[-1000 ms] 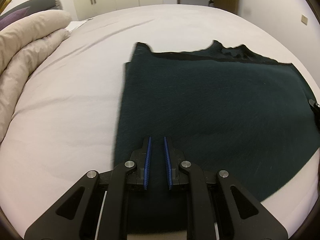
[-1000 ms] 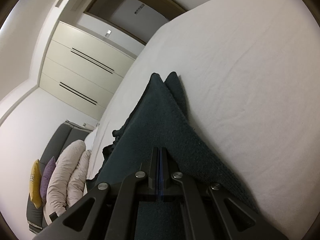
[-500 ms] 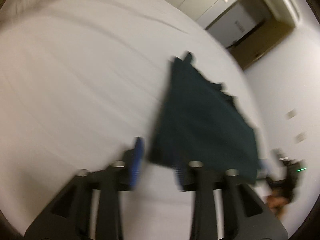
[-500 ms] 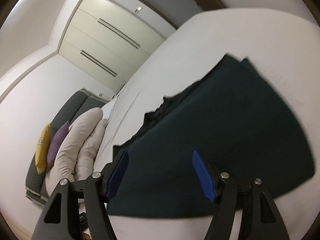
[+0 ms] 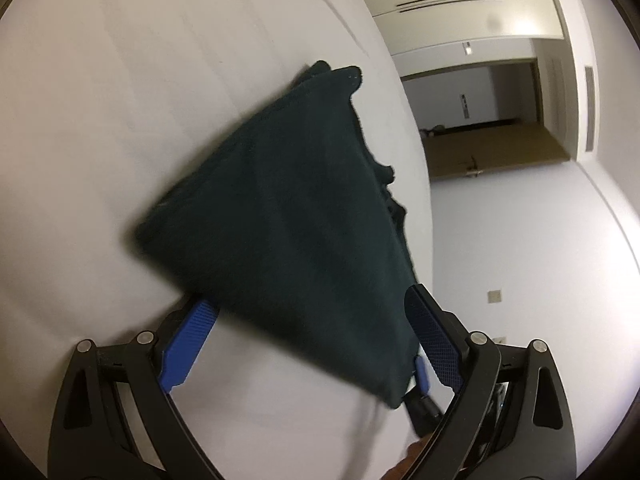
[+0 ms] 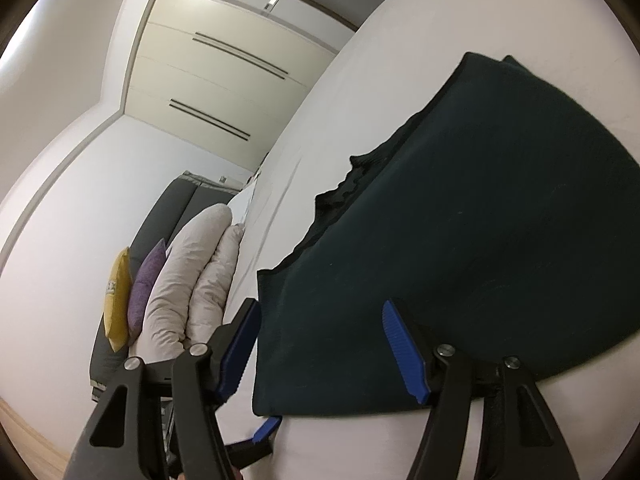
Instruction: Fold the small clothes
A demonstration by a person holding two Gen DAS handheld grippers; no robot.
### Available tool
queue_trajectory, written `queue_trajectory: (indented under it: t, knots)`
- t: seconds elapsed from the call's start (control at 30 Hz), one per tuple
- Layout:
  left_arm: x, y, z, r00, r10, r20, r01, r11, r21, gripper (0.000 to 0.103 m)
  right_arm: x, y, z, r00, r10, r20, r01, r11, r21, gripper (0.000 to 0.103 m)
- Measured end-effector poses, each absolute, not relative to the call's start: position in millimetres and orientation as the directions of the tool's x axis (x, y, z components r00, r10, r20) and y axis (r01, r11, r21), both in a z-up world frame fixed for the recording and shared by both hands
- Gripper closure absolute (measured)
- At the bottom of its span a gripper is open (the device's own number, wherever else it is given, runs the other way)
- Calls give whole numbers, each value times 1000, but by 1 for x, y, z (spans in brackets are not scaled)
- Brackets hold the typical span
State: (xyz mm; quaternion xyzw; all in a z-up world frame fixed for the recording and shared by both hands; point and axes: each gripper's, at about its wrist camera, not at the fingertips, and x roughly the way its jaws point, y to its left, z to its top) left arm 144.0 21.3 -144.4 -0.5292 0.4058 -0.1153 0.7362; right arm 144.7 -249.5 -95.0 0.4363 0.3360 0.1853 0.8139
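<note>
Fingers [image 5: 188,340] of both grippers are spread wide, grasping nothing; the folded dark cloth [image 5: 288,220] lies ahead between them on the white bed [image 5: 120,100]. Wardrobe [image 6: 224,80], pillows [image 6: 192,280] beyond.

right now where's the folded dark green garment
The folded dark green garment lies flat on the white bed, just ahead of both open grippers, right of the beige duvet.
</note>
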Motion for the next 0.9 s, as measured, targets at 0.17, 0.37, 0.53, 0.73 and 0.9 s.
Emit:
queue_trajectory:
  t: [0.17,0.37,0.53,0.73,0.9]
  knots:
    - [161,20,-152,673,-607,-424,-268,334,-904,22,163,-237,-87,677,619,-399,-36,569,822,39]
    - [187,29,-162,685,-609,-399,-270,296,-916,57,199,-212,-79,615,642,-458,-72,624,778,47]
    - [203,29,-158,672,-577,-464,-237,425,-873,70,245,-196,-99,525,624,-579,-22,689,724,53]
    - [216,29,-155,659,-530,-534,-235,529,-815,91,265,-207,-128,455,567,-687,50,754,655,90]
    - [230,-12,-100,685,-429,-588,-119,731,-672,92,263,-217,-144,463,583,-668,35,741,671,103]
